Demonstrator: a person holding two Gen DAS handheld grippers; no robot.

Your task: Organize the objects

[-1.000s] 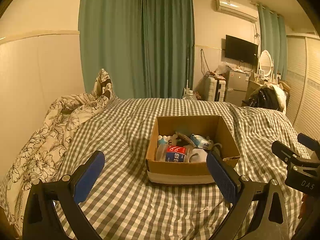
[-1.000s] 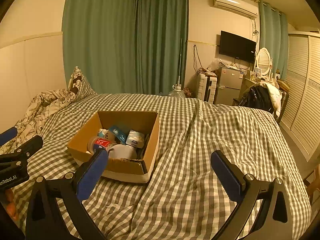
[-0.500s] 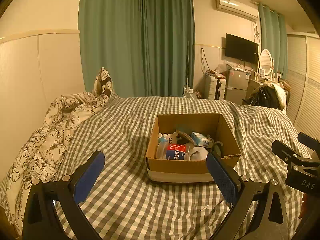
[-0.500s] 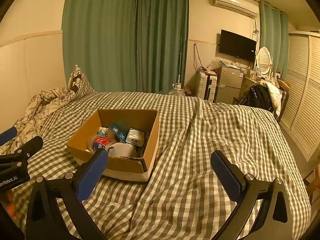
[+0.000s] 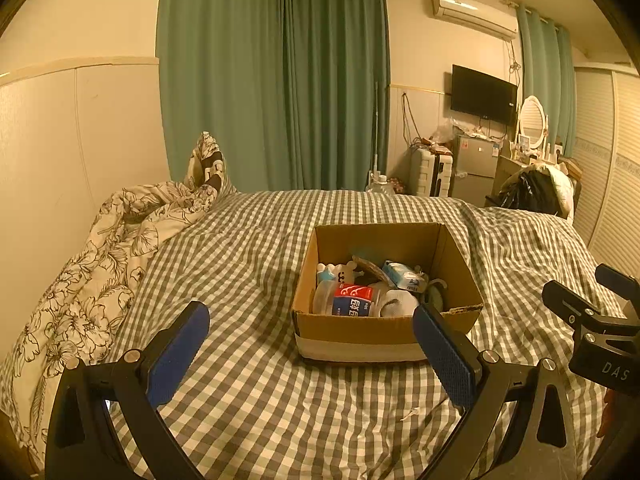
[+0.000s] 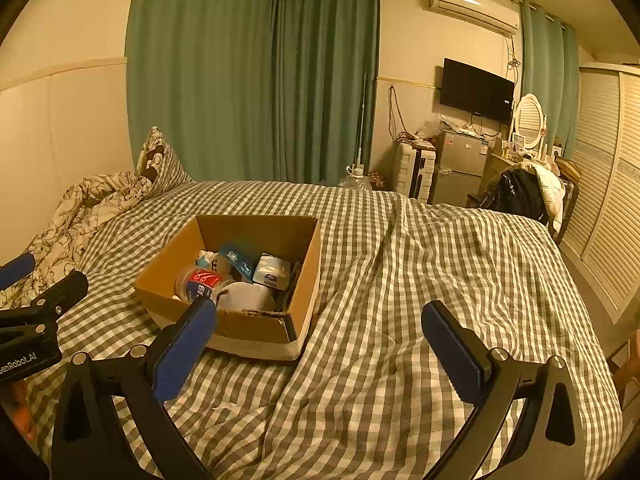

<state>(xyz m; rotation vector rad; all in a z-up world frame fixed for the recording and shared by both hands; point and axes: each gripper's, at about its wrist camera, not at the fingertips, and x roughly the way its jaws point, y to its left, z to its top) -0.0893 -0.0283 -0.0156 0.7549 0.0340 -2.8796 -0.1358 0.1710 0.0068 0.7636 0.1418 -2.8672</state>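
Floral quilt (image 5: 92,276): it is lying bunched along the left edge of the bed, against the wall, well apart from the box.
Left claw (image 5: 310,344): I am holding it released, its blue pads spread wide and gripping nothing, hovering over the checked bedspread (image 5: 256,400) just short of the box's near wall.
Open room on the left: flat checked cloth is stretching between the quilt and the box's left wall.
Cardboard box (image 5: 360,330): it is sitting open-topped near the middle of the bed; its near rim is looking torn at the right corner (image 6: 260,314).
Box contents: a plastic bottle with a red-and-blue label (image 5: 348,300) is lying on its side beside a white rounded item (image 5: 400,304), with tissue packs (image 6: 272,272) behind them.
Right claw (image 6: 318,340): I am holding it released too, clasping nothing, its left pad overlapping the box's near corner in the right wrist view.
Open room on the right: rumpled bedspread is running wide from the box's right wall to the bed's right edge (image 6: 576,280), by the slatted wardrobe (image 6: 608,200).
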